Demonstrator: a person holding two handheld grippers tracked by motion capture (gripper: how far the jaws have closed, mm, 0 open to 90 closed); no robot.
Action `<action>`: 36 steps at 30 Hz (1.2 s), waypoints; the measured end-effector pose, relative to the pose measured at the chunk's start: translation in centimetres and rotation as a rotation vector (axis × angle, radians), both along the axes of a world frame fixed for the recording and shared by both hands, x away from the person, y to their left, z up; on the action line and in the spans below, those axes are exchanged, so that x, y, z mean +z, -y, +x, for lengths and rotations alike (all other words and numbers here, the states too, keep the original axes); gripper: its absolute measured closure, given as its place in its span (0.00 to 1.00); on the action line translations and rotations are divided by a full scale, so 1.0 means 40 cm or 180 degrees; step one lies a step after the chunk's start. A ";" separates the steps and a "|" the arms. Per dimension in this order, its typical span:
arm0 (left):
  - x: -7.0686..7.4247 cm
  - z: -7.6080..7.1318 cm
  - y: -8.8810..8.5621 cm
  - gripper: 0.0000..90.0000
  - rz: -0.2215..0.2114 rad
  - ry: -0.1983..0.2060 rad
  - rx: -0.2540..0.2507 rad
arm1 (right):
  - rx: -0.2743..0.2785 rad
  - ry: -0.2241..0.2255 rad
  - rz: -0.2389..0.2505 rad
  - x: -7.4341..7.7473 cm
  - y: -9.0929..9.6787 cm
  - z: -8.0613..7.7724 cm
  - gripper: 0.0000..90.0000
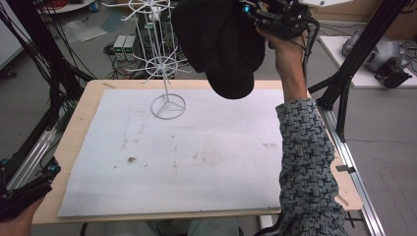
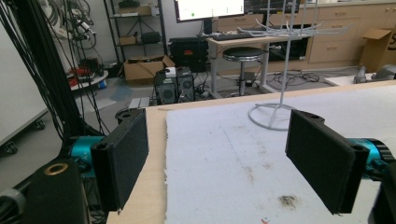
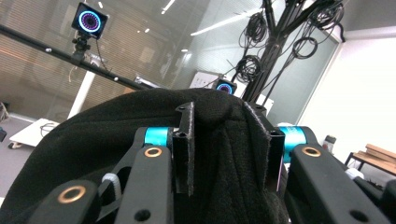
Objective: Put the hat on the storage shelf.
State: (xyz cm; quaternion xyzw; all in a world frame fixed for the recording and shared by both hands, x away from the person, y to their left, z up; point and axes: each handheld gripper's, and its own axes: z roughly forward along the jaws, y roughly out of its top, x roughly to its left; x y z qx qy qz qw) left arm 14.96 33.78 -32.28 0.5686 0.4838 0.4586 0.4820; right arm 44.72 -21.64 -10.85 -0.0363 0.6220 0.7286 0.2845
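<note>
Right claw [image 1: 255, 19] is clenched on a fold of the black cap [image 1: 216, 44], hanging below it beside the wire rack [image 1: 160, 54]. Left claw [image 2: 219, 158] is released, empty. Risk: the thin fabric fold may slip out, or the swinging cap may tip the rack.

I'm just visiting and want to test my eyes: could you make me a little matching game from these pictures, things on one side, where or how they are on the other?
Things:
1. black cap
2. white wire stand
3. left gripper
4. white mat

States:
A. open, holding nothing
B. spread over the wooden table
C. standing at the mat's far edge
D. held up in the air

Pairs: 1-D, 2-C, 3-A, 4-B
</note>
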 end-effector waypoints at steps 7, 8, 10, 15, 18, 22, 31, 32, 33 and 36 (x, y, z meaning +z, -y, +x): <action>0.000 0.000 -0.001 0.24 0.0001 0.0001 -0.0008 | 0.0016 -0.0006 0.0117 0.016 0.001 0.001 0.73; 0.000 0.000 -0.001 0.24 -0.0006 0.0002 -0.0004 | 0.0012 -0.0004 0.0123 0.018 0.000 0.003 0.73; -0.001 -0.001 -0.002 0.24 -0.0016 0.0013 0.0002 | 0.0011 -0.0017 0.0133 0.021 -0.004 0.005 0.73; 0.000 -0.003 -0.005 0.24 -0.0018 0.0015 0.0005 | 0.0026 -0.0056 0.0161 0.026 -0.019 0.015 0.73; 0.000 -0.004 -0.006 0.24 -0.0019 0.0016 0.0005 | 0.0045 -0.0080 0.0200 0.024 -0.035 0.025 0.73; 0.000 -0.006 -0.008 0.24 -0.0013 0.0011 0.0010 | 0.0016 -0.0126 0.0171 0.018 -0.060 0.044 0.73; -0.003 -0.007 -0.015 0.24 -0.0021 0.0005 0.0019 | -0.0036 -0.0294 0.0059 -0.017 -0.116 0.082 0.73; -0.003 -0.007 -0.014 0.24 -0.0022 0.0005 0.0017 | -0.0036 -0.0321 0.0070 -0.024 -0.121 0.087 0.73; -0.003 -0.007 -0.014 0.24 -0.0027 0.0008 0.0015 | -0.0019 -0.0363 0.0065 -0.030 -0.125 0.092 0.73; -0.003 -0.006 -0.013 0.24 -0.0029 0.0011 0.0010 | -0.0039 -0.0426 0.0021 -0.051 -0.138 0.103 0.72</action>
